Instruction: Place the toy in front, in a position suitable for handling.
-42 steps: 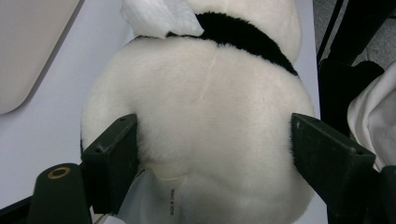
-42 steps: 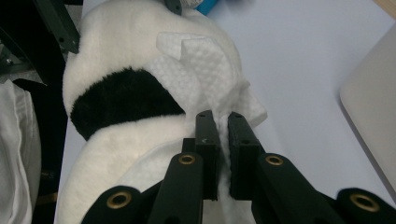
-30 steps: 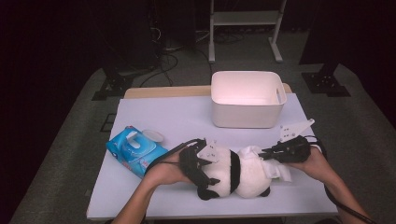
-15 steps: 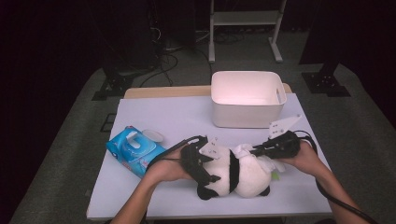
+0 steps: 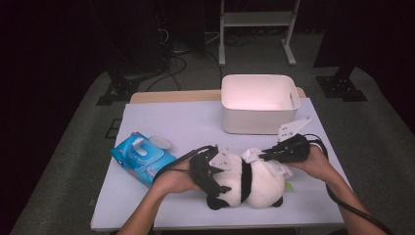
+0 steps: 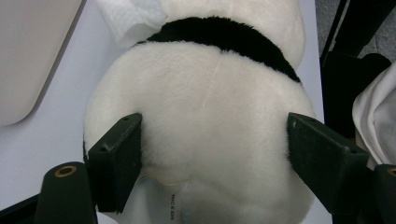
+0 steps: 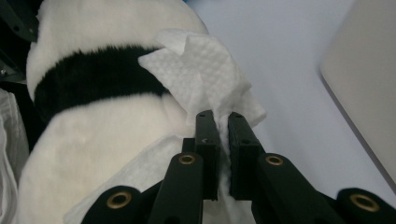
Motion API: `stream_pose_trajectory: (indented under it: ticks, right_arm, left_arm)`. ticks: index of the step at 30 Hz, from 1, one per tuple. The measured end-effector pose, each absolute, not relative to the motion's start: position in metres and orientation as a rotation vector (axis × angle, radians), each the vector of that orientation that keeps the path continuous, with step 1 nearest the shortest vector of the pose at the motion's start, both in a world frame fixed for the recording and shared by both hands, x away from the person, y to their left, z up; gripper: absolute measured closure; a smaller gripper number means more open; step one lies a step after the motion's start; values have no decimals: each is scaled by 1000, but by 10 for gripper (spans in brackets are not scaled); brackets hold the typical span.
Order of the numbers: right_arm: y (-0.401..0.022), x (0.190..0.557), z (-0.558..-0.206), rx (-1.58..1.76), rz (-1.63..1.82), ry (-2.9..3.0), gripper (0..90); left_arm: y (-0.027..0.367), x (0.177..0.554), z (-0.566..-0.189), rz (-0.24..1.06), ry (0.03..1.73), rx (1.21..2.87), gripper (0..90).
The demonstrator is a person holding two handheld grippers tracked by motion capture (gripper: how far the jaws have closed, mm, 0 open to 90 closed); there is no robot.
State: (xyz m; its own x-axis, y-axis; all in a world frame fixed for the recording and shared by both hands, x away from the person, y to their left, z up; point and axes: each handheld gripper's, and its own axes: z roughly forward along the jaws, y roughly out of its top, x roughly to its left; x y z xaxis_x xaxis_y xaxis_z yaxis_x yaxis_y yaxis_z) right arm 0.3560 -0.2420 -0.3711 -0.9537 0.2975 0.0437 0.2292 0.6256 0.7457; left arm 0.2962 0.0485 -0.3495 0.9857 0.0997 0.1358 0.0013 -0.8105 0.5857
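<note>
A black-and-white panda plush (image 5: pixel 254 181) lies on its side at the table's front. My left gripper (image 5: pixel 210 174) holds its left end; in the left gripper view both pads dent the white fur (image 6: pixel 201 116) around my left gripper (image 6: pixel 212 128), whose jaws have just been closing on the plush. My right gripper (image 5: pixel 262 155) is shut on a crumpled white wipe (image 5: pixel 254 154) lying on the panda's back. In the right gripper view the wipe (image 7: pixel 201 65) bunches between the pressed-together jaws of my right gripper (image 7: pixel 223 116), by the black band of the panda (image 7: pixel 93 84).
A white plastic bin (image 5: pixel 254 120) stands behind the panda at the back right. A blue pack of wipes (image 5: pixel 142 157) with its lid flipped open lies to the left. A wooden board (image 5: pixel 171 96) edges the table's (image 5: pixel 171 127) far side. Dark floor surrounds it.
My right gripper has slid a little to the left across the panda's back, taking the wipe with it. The left hand has stayed in place on the plush.
</note>
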Motion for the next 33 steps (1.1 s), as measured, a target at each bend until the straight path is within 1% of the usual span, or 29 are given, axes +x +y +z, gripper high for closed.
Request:
stream_pose_trajectory:
  ticks: [4,11,16,33]
  right_arm:
    - [-267,346,-380,532,1259,2736,841]
    - [-290,330,-396,595,1313,2711,841]
    - [-295,319,-399,597,1368,2698,840]
    - [-295,289,-393,515,1394,2686,839]
  left_arm:
    - [52,298,-352,199,93,2491,215]
    - [58,301,-355,188,126,2476,216]
    - [61,302,-357,192,140,2477,216]
    - [64,303,-359,191,162,2471,217]
